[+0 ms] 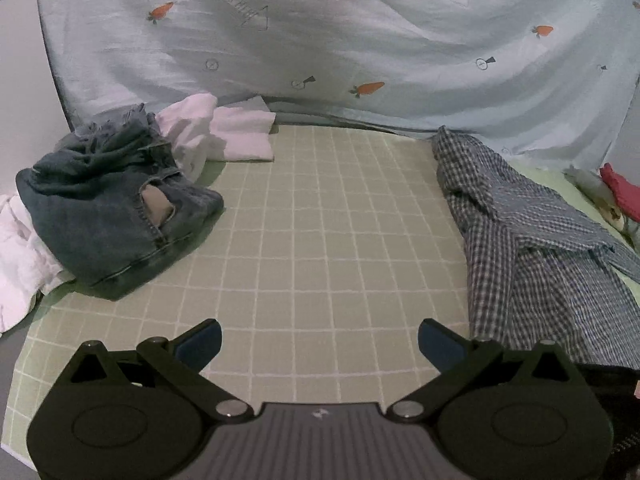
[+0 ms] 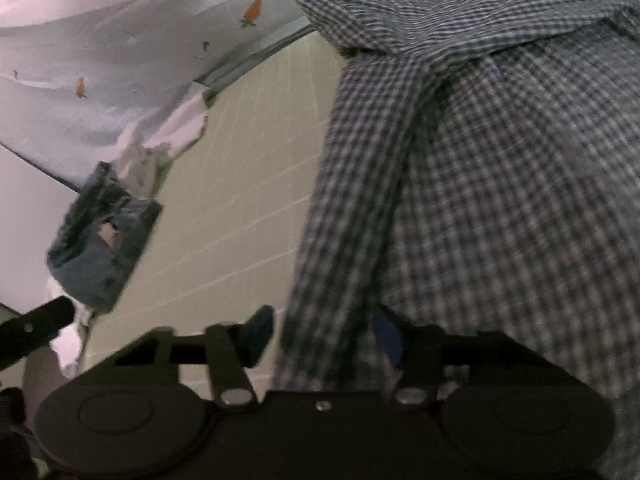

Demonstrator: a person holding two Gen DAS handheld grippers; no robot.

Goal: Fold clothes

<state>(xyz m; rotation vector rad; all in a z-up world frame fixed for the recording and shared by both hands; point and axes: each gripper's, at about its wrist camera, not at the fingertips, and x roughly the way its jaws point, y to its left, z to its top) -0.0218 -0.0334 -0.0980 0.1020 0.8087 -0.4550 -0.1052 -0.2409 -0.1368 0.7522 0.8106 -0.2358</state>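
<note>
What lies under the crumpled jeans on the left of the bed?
White garments poke out from under the jeans at their left edge and behind them; how far they reach underneath is covered. The green checked sheet lies below.

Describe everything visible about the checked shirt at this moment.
The checked shirt is thin woven cloth in a small blue-and-white check, lying crumpled and unfolded on the right of the green grid sheet. One long fold trails toward the right gripper, whose blue pads flank its hem without visibly pressing it.
</note>
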